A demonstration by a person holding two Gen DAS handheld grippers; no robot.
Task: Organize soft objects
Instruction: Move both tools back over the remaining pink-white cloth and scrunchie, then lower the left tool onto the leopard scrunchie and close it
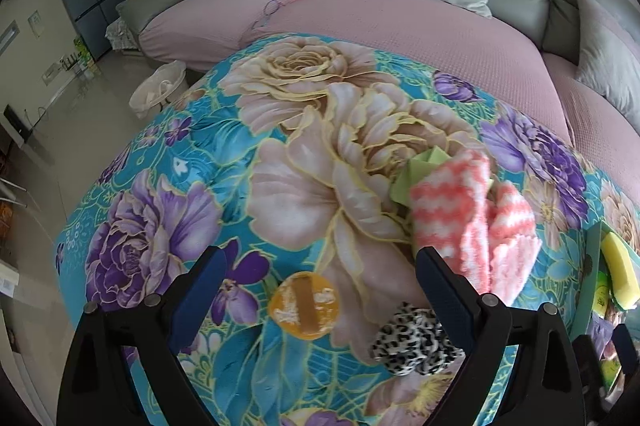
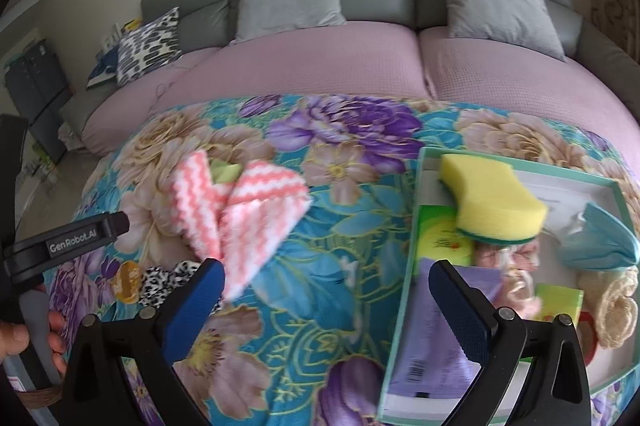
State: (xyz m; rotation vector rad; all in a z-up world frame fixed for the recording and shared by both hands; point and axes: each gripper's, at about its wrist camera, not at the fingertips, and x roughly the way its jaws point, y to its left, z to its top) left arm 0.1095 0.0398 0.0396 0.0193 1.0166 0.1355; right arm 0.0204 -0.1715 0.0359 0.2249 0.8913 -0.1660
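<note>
Pink cloth (image 2: 244, 210), left claw (image 2: 72, 238) reads "GenRobot.AI"

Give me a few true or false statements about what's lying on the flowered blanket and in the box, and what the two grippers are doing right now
1. The yellow sponge lies in the green-rimmed box. True.
2. The left gripper is clamped on the leopard-print scrunchie. False: its jaws stand wide open and hold nothing; the scrunchie lies on the floral blanket.
3. The pink-and-white zigzag cloth lies on the blanket, outside the box. True.
4. The right gripper holds the sponge. False: it is open and empty.
5. The round orange item sits inside the box. False: it lies on the blanket beside the scrunchie.
</note>
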